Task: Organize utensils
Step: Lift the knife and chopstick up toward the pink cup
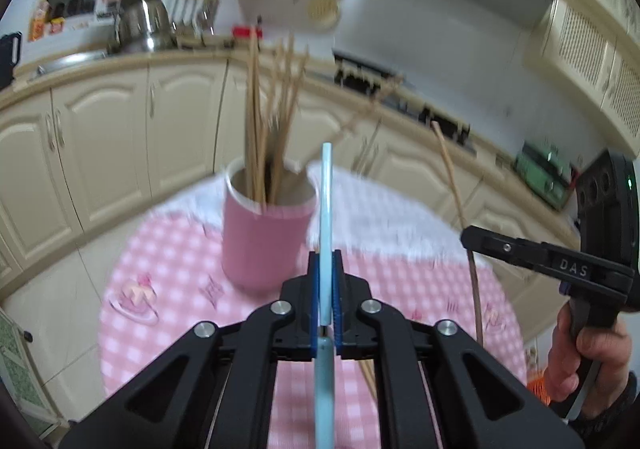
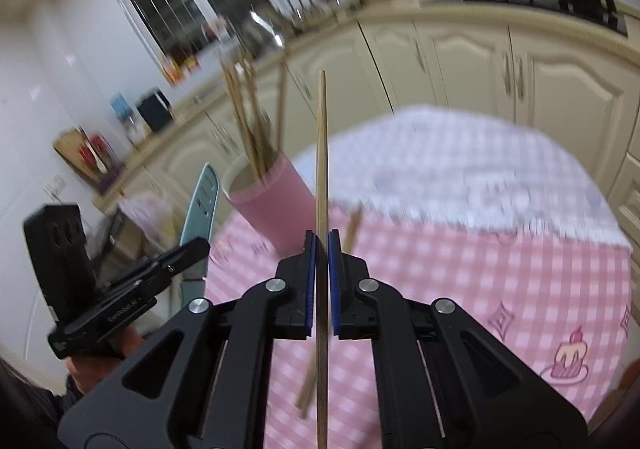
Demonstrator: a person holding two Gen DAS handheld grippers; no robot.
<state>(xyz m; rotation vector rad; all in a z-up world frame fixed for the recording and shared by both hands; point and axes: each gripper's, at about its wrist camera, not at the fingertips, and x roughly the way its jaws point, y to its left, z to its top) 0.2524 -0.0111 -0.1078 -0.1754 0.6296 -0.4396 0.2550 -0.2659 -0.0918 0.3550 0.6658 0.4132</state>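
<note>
Surroundings: I see pink cup of chopsticks on checked tablecloth; loose chopstick lying there
Left gripper: pinches blue knife
Right gripper: pinches single chopstick; knife's slotted blade visible only from right wrist

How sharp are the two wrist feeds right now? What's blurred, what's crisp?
Left wrist view: the left gripper and its light blue utensil are crisp; the pink cup and cabinets smear. Right wrist view: the right gripper and its wooden chopstick are sharp; the checked tablecloth is streaked; fisheye bends counters.
</note>
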